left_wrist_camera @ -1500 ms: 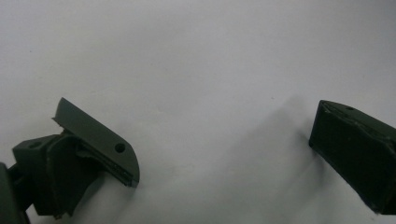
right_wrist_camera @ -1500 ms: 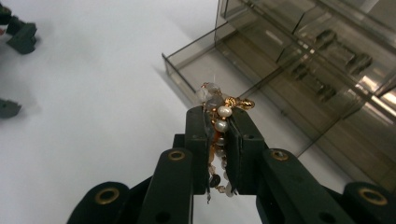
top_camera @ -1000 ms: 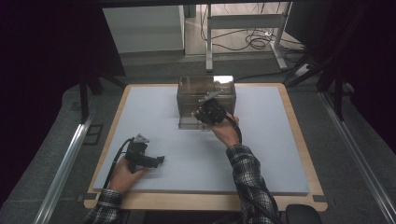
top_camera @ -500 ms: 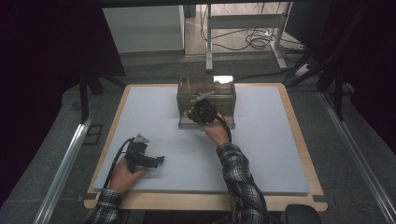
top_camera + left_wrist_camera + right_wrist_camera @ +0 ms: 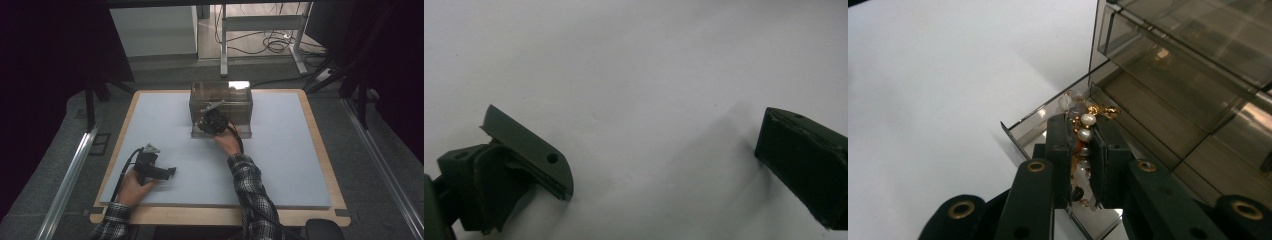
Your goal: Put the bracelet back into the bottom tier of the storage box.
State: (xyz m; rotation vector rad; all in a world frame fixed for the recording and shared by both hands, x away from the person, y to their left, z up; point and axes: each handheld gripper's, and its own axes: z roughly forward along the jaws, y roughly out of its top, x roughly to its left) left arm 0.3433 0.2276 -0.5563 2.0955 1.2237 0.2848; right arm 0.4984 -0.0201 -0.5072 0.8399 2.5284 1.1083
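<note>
smoked drawer box [image 5: 220, 101]: bottom drawer [image 5: 1034, 127] pulled out | right tool [image 5: 1082, 150]: clamps beaded bracelet [image 5: 1082, 131] over that drawer | left tool [image 5: 664, 165]: wide, empty, on counter [image 5: 280, 160]

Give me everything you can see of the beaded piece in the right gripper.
The beaded piece is a short strand of pearl-white and smoky beads with gold-coloured links and a small gold cluster at its far end. It runs lengthwise between the jaws of the right gripper, pinched on both sides, held over the pulled-out bottom drawer of the smoked clear drawer box.
</note>
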